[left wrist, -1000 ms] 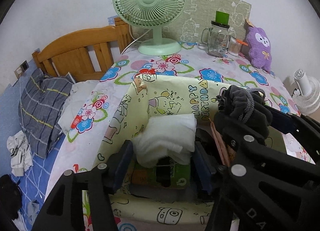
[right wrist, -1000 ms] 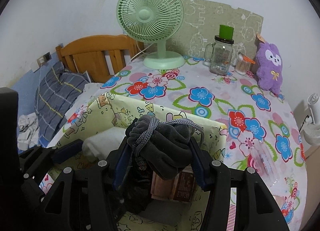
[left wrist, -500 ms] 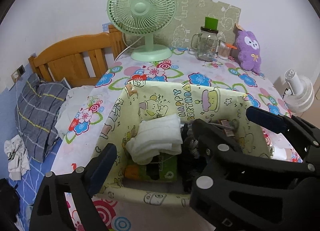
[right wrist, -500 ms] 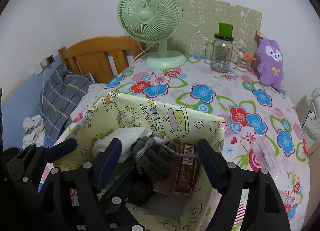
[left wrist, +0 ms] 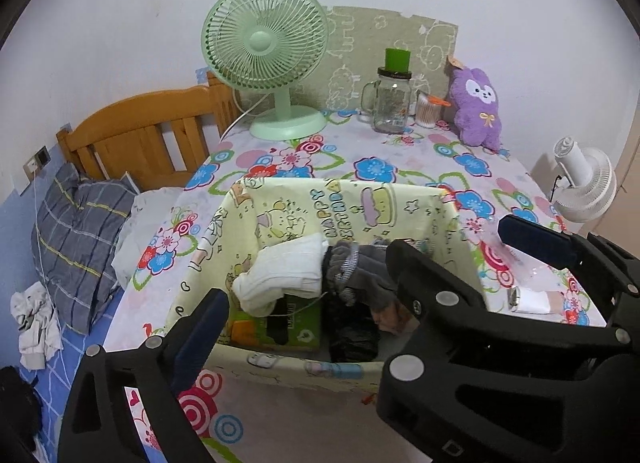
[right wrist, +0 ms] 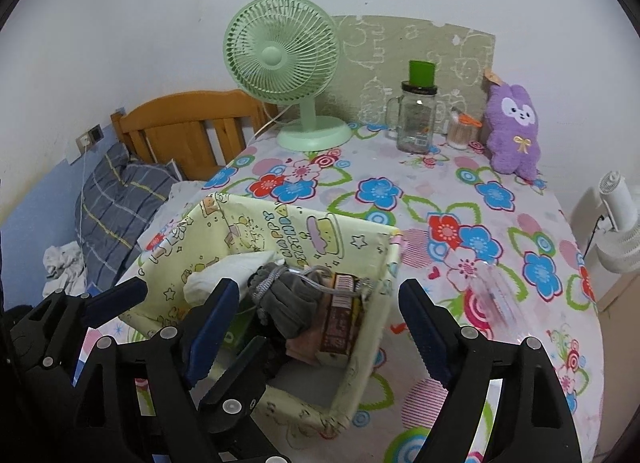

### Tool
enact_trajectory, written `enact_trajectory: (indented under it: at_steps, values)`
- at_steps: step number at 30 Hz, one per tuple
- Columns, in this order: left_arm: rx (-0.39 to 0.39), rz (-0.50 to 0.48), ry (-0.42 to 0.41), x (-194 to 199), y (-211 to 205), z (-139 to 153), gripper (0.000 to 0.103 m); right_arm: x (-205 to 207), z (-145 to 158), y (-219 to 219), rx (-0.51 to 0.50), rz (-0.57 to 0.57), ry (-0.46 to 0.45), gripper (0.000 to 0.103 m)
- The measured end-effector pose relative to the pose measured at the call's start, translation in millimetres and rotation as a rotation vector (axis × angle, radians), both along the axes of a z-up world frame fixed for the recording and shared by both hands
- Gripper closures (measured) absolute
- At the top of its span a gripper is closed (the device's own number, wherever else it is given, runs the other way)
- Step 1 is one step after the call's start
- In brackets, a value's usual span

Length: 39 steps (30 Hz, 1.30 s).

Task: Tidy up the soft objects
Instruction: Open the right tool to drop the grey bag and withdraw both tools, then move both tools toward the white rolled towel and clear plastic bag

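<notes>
A yellow cartoon-print box (left wrist: 352, 203) (right wrist: 280, 223) stands on the flowered table. Inside it, a white folded cloth (left wrist: 288, 271) (right wrist: 228, 271) lies beside dark grey gloves (left wrist: 356, 275) (right wrist: 292, 303) with a grey cord. My left gripper (left wrist: 316, 299) hovers over the box's near side, and its jaws are opening with nothing pressed between them. My right gripper (right wrist: 318, 295) is also over the box, jaws opening, the gloves lying loose below the pads. The two grippers overlap side by side. A purple plush (left wrist: 476, 111) (right wrist: 514, 131) leans at the table's far right.
The box also holds a green carton (left wrist: 296, 327) and a brown packet (right wrist: 340, 315). A green fan (left wrist: 264, 39), a glass jar (left wrist: 390, 107) and a swab pot (right wrist: 460, 133) stand at the back. A clear bottle (right wrist: 492, 295) lies right of the box. A wooden headboard (left wrist: 140, 131) and pillow (left wrist: 76, 231) are left.
The left gripper let go of the white cloth and the right let go of the grey gloves. Both items now lie in the box. Both grippers opened wide and drew back and up.
</notes>
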<state>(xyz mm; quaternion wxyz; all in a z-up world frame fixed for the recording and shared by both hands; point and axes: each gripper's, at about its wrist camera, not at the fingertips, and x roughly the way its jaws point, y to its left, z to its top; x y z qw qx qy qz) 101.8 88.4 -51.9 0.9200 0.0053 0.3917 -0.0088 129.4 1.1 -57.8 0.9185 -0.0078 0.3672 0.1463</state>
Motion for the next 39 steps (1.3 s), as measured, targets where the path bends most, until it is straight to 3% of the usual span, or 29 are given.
enact_trajectory:
  at_steps: [8,33,39]
  values:
    - [-0.01,-0.025,-0.022,-10,-16,11,0.006,-15,14,-22,-0.001,-0.062,-0.036,0.012]
    - [0.018,-0.116,-0.127,-38,-80,38,0.006,-58,42,-87,-0.026,-0.167,-0.134,0.011]
    - [0.013,-0.144,-0.121,-39,-94,36,0.006,-64,41,-101,-0.036,-0.195,-0.144,0.011]
